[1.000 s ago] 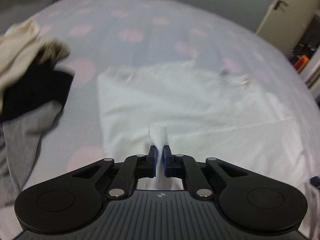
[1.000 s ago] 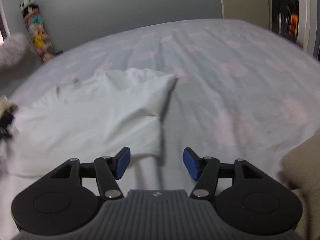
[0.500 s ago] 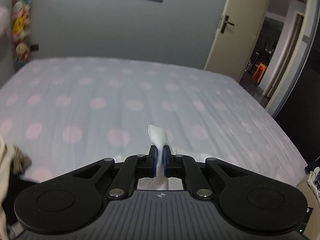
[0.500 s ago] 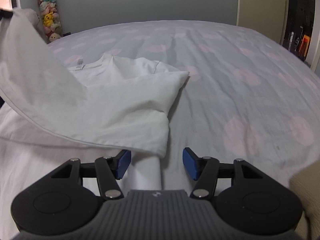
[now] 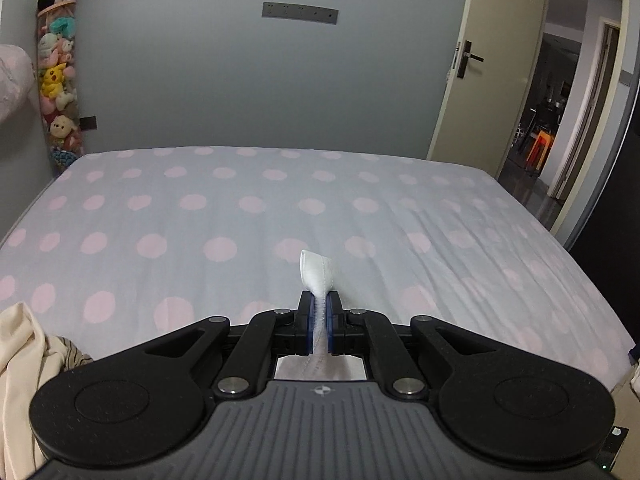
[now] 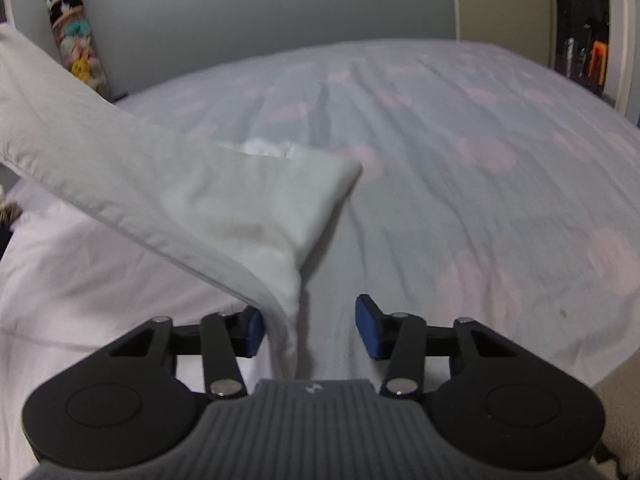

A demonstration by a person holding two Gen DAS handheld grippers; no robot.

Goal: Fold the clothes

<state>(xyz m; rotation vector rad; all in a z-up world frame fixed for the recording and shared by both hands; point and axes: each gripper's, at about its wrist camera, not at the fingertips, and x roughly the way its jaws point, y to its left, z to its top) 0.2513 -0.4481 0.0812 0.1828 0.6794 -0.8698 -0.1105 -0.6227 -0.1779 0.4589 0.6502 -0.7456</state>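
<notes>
Fabric first: in the left wrist view, the left gripper (image 5: 319, 322) is clamped on a stitched hem of the white cotton T-shirt (image 5: 316, 276), held above the polka-dot grey bedsheet (image 5: 240, 208).

In the right wrist view, the right gripper (image 6: 306, 326) has just been closing, its jaws not yet pressing the shirt's hanging edge (image 6: 286, 320) between them. No completed fold shows; I judge the folding barely begun.

Left tool (image 5: 319, 320) pinching white garment hem (image 5: 316, 276); polka-dot bed (image 5: 240, 216); cream clothes (image 5: 20, 360) lower left.
</notes>
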